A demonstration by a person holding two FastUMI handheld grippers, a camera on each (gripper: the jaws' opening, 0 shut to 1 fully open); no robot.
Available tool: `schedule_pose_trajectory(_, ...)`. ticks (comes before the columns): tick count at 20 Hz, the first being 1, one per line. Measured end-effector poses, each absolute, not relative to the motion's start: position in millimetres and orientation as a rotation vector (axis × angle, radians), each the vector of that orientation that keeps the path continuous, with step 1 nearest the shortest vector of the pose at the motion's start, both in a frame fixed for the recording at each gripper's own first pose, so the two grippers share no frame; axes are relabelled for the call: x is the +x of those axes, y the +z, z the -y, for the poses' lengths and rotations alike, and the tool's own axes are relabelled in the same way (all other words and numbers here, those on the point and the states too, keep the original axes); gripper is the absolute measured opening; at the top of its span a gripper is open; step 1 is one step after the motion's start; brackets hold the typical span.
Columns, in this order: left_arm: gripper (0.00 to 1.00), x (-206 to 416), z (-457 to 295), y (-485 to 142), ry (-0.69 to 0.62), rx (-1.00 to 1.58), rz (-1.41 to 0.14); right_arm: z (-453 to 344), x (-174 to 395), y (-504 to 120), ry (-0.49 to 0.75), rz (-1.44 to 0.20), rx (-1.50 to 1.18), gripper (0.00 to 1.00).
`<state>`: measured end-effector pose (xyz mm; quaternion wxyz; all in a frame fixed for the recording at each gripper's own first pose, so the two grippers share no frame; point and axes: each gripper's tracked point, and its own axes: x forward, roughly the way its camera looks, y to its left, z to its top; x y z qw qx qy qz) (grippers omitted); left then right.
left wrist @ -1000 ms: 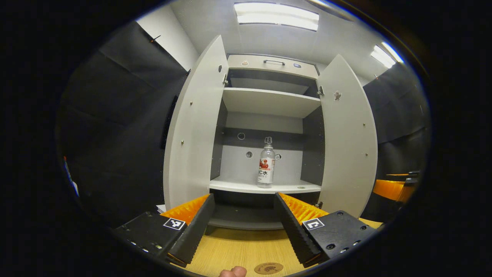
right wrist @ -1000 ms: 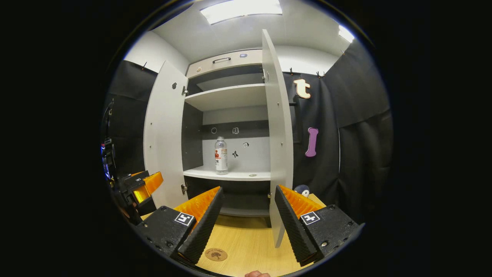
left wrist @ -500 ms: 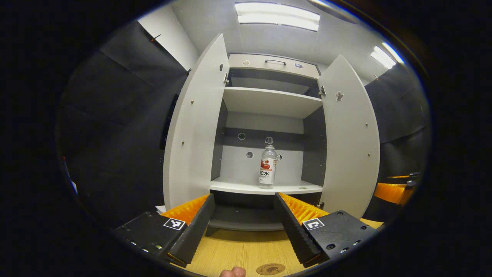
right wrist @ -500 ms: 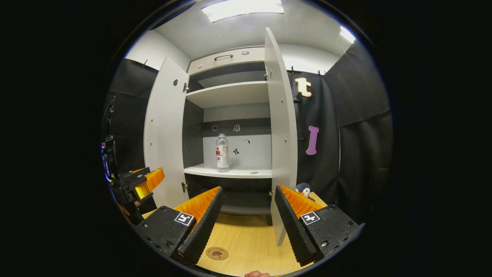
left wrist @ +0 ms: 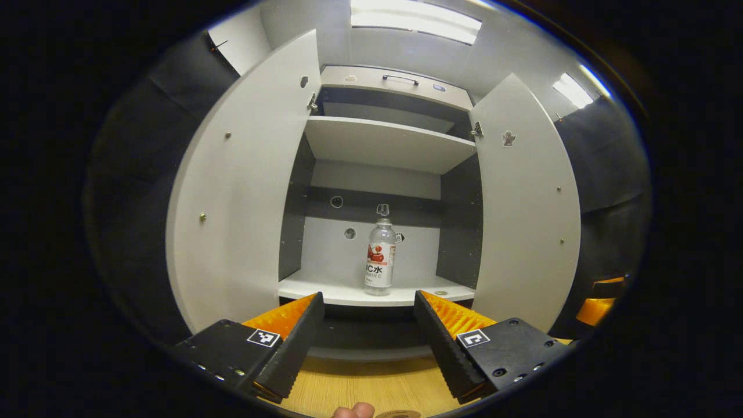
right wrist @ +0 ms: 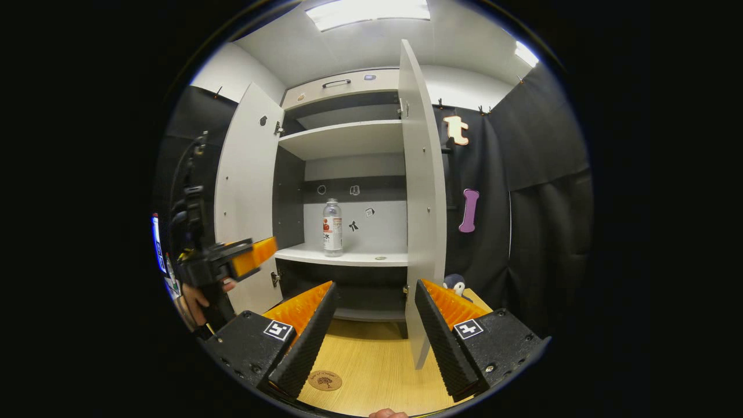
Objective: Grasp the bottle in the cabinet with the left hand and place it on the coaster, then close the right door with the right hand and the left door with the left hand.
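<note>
A clear bottle (left wrist: 379, 256) with a red and white label stands upright on the cabinet's lower white shelf (left wrist: 325, 288); the right gripper view has the bottle (right wrist: 332, 227) too. Both doors stand open: the left door (left wrist: 238, 197) and the right door (left wrist: 525, 203). My left gripper (left wrist: 367, 316) is open and empty, in front of the shelf and short of the bottle. The right gripper view shows that left gripper (right wrist: 249, 262) raised beside the left door (right wrist: 246, 191), held by a hand. My right gripper (right wrist: 374, 305) is open over the wooden table, near the right door's edge (right wrist: 422, 209). A round wooden coaster (right wrist: 325, 381) lies on the table.
An empty upper shelf (left wrist: 383, 145) and a drawer with a dark handle (left wrist: 399, 78) sit above the bottle. A small penguin toy (right wrist: 455, 285) stands on the table (right wrist: 371, 366) right of the right door. Black cloth walls close in on both sides.
My left gripper has risen and moved towards the cabinet, so the bottle and left door look nearer. The coaster has slipped almost out of its view. The right gripper has barely moved.
</note>
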<state>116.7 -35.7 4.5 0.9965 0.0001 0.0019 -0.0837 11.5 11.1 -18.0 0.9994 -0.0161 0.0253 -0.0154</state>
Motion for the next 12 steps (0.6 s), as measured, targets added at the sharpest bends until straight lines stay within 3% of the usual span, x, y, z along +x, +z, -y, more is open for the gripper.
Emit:
schedule_pose_trajectory(1,0.99,131,42,7,-0.181,0.000,0.000,-10,11,-18,-0.035,-0.053,-0.034,0.83)
schedule_pose_trajectory(2,0.95,146,49,10,-0.196,0.001,0.006,-9,11,-17,-0.041,-0.054,-0.034,0.83)
schedule_pose_trajectory(12,0.95,285,86,2,-0.222,0.076,-0.014,14,10,-15,-0.141,-0.063,-0.041,0.83)
